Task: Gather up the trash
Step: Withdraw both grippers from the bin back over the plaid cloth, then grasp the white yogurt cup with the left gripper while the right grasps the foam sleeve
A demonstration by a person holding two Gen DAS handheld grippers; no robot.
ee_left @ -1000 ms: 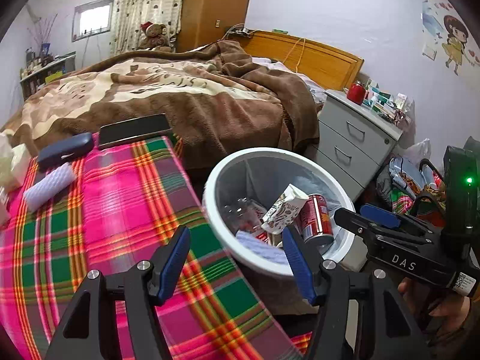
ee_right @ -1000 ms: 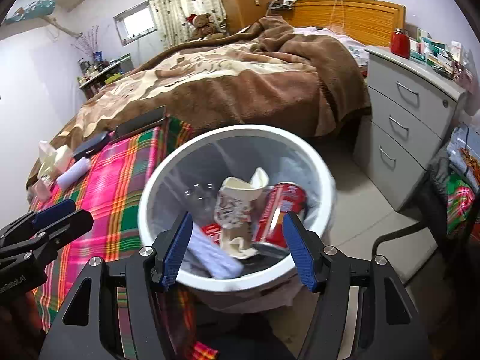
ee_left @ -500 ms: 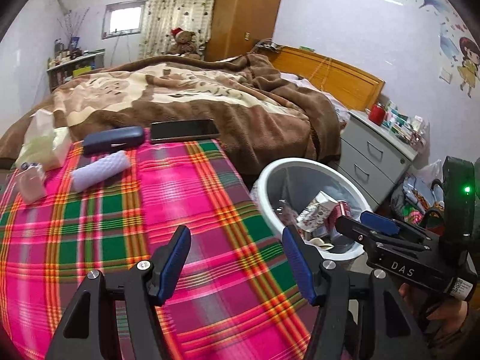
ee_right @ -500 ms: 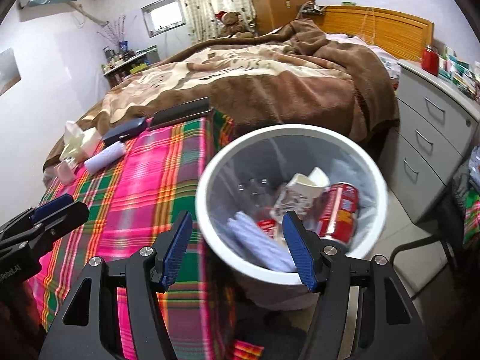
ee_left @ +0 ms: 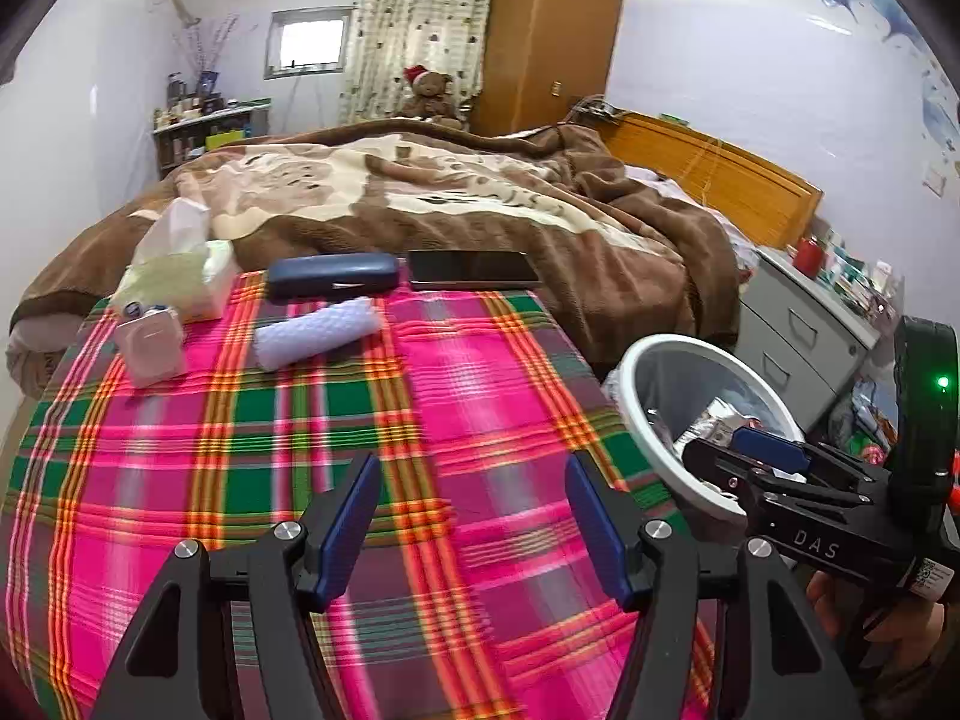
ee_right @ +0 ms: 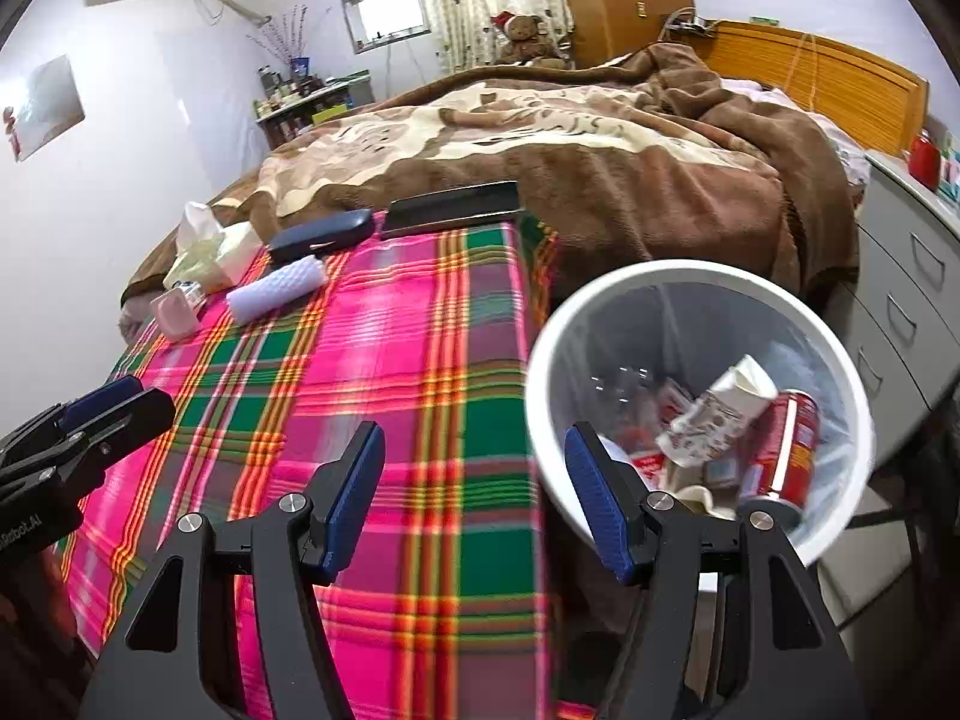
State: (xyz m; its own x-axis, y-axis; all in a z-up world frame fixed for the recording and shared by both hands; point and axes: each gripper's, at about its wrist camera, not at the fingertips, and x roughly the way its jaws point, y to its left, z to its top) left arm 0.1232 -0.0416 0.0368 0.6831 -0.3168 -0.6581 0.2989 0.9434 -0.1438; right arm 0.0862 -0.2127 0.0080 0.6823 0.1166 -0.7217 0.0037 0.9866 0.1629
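Note:
A white waste bin (ee_right: 840, 372) stands on the floor beside the plaid-covered table (ee_left: 336, 420); it holds a red can (ee_right: 792, 450), a crumpled carton (ee_right: 720, 414) and other scraps. The bin (ee_left: 636, 384) also shows at the right of the left wrist view. My left gripper (ee_left: 471, 516) hangs open over the plaid cloth, empty. My right gripper (ee_right: 474, 492) is open and empty too, above the table's right edge next to the bin. At the table's far end lie a white textured roll (ee_left: 315, 333), a dark blue case (ee_left: 333, 276) and a black phone (ee_left: 474, 269).
A tissue pack (ee_left: 180, 276) and a small white box (ee_left: 150, 345) sit at the table's far left. A bed with a brown blanket (ee_left: 480, 204) lies behind. A grey drawer unit (ee_right: 900, 276) stands right of the bin.
Both grippers have swung left, away from the bin and over the plaid table. The bin has slid to the right in both views. Neither gripper's opening changed.

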